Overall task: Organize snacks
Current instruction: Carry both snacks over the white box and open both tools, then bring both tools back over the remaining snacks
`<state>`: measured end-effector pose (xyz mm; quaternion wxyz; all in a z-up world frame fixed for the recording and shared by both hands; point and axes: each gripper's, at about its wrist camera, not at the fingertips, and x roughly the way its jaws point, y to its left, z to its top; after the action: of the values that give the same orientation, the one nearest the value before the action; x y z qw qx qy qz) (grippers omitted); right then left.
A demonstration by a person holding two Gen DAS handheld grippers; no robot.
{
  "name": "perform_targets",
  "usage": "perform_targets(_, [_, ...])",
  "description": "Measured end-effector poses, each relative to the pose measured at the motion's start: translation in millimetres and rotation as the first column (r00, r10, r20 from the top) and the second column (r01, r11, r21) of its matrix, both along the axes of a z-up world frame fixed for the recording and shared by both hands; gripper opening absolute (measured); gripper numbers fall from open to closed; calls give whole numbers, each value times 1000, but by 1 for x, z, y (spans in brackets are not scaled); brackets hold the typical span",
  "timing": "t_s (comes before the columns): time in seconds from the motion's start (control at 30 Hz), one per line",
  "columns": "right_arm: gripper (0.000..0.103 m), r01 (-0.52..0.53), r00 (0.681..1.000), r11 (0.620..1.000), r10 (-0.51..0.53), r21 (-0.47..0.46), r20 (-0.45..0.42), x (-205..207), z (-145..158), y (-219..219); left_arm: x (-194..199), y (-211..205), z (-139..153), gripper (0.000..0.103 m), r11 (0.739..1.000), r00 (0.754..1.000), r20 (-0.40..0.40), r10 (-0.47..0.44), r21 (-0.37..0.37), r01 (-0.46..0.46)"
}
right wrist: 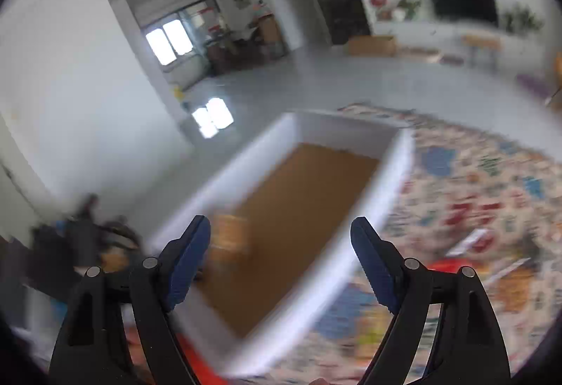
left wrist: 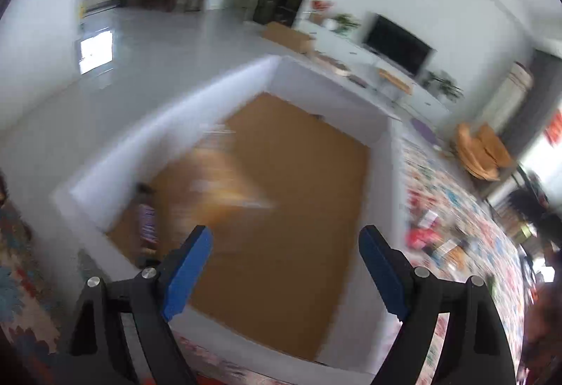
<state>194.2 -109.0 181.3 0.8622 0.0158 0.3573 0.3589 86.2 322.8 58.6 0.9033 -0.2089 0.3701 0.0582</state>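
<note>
Hovering above the white box [left wrist: 381, 153] with jaws spread wide and empty, the left gripper [left wrist: 284, 265] and right gripper [right wrist: 281, 256] look between placements, an orange snack pack [left wrist: 224, 181] blurred inside; next likely means fetching snacks off the patterned mat [right wrist: 474, 181].

box [left wrist: 337, 83]: matt white walls, brown cardboard bottom | floor [left wrist: 168, 44]: glossy | rug [right wrist: 474, 174]: woven cloth

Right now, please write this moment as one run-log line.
left gripper: open, empty | right gripper: open, empty | white box: orange packet inside
</note>
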Motion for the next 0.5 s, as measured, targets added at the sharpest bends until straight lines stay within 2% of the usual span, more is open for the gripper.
perform_targets(0.07, [85,82,996,992,-78,-97,44,-8,-30,-43,-4,-39,3,85,994,994,12,-105,-11,106])
perform_targets(0.13, [85,175,984,961,-167,-213,55,-13,-76,-93,-1,-81,-3,86,977,977,4,-214,-19,214])
perform_targets(0.17, [85,229,973,929,-224,-291,51,-17,-104,-122,-1,-107,-8,87,960,960,-10,-279,-19,279])
perform_targets(0.2, [85,268,962,900,-268,-344,49,-19,-124,-145,1,-143,-19,88,933,932,-34,-360,-13,360])
perform_targets(0.27, [85,341,934,838,-352,-426,54,-26,-158,-192,3,-188,-35,88,895,893,-80,-443,12,445])
perform_targets(0.37, [85,429,892,776,-445,-463,79,-46,-184,-252,13,-270,-81,88,830,824,-174,-539,55,554])
perform_targets(0.4, [85,451,879,761,-468,-466,87,-52,-188,-267,20,-292,-96,88,819,810,-207,-548,66,571])
perform_targets(0.47, [85,485,858,738,-505,-470,92,-58,-196,-289,34,-322,-121,88,813,802,-259,-538,94,575])
perform_targets(0.5, [85,499,847,729,-525,-468,85,-57,-199,-301,40,-335,-127,88,816,813,-267,-518,133,563])
